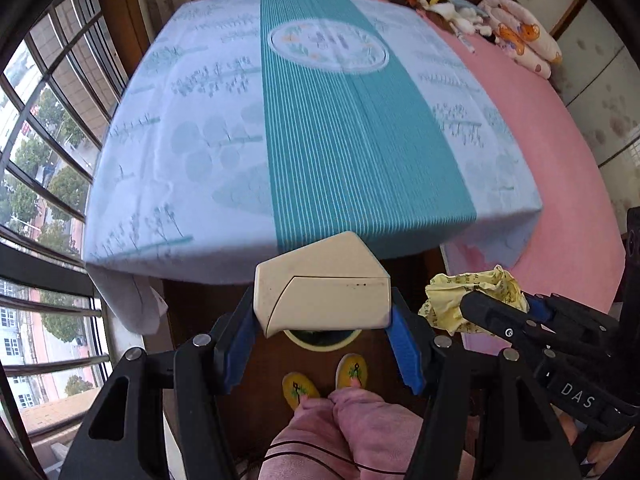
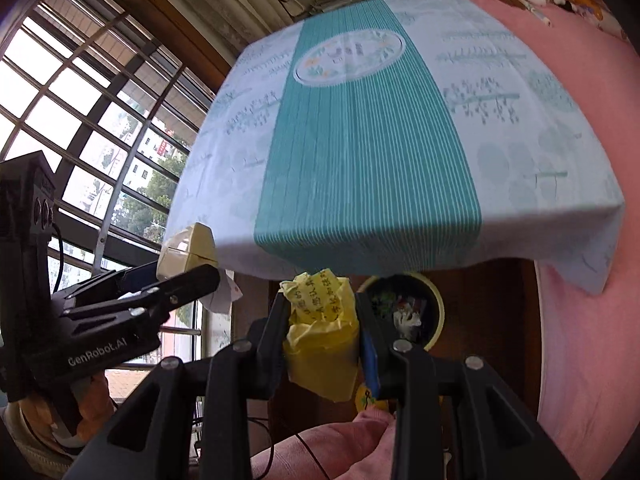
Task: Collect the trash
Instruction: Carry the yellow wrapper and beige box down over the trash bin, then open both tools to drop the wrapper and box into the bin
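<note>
We see a barred window [image 1: 44, 160] letting in daylight, a table's teal-striped tablecloth [image 1: 320, 128], a pink bed [image 1: 560, 200], and perhaps dark wooden flooring [image 1: 192, 320].

The cream box [image 1: 324, 284] looks like smooth card with a slight sheen, scuffed along one edge. The yellow wrapper [image 2: 320, 336] is thin crumpled paper, printed and matt. The counter [image 1: 224, 184] wears a woven cotton-like cloth, matt, with ribbed teal stripes. Both sets of fingers [image 1: 240, 344] are matt black plastic with blue rubbery pads and shiny metal pins. The bin [image 2: 438, 312] rim looks glossy plastic.
</note>
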Action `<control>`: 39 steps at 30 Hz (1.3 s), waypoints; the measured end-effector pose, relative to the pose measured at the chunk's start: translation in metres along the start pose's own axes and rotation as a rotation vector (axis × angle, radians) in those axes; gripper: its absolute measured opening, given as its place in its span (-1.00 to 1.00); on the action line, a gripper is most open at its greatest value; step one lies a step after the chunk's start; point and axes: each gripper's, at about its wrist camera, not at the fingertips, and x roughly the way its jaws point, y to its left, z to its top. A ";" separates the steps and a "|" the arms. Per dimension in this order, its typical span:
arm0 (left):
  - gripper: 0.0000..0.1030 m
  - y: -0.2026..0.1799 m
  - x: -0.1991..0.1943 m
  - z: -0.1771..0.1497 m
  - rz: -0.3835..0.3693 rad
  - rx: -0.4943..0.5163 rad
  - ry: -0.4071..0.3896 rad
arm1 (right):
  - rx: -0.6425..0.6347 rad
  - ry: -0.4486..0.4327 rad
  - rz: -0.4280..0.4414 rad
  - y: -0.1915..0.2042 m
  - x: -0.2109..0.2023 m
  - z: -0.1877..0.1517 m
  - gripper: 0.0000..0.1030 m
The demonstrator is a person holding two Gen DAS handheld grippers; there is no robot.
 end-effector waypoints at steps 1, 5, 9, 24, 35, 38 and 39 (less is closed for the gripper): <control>0.15 -0.003 0.011 -0.006 0.003 0.000 0.017 | 0.003 0.014 -0.003 -0.004 0.006 -0.004 -0.39; 0.16 -0.012 0.054 -0.027 0.017 0.005 0.056 | 0.022 0.056 -0.013 -0.026 0.040 -0.020 -0.39; 0.16 -0.018 0.107 -0.047 0.031 -0.012 0.081 | 0.063 0.095 -0.029 -0.058 0.088 -0.035 -0.38; 0.16 -0.002 0.276 -0.093 0.021 -0.107 0.097 | 0.140 0.162 -0.049 -0.159 0.264 -0.079 -0.29; 0.98 0.017 0.290 -0.097 0.013 -0.136 0.038 | 0.168 0.179 -0.054 -0.175 0.300 -0.083 0.34; 0.98 0.022 0.280 -0.095 0.004 -0.157 0.024 | 0.161 0.170 -0.061 -0.170 0.294 -0.081 0.37; 0.98 0.022 0.275 -0.094 0.003 -0.160 0.022 | 0.158 0.166 -0.058 -0.168 0.290 -0.080 0.38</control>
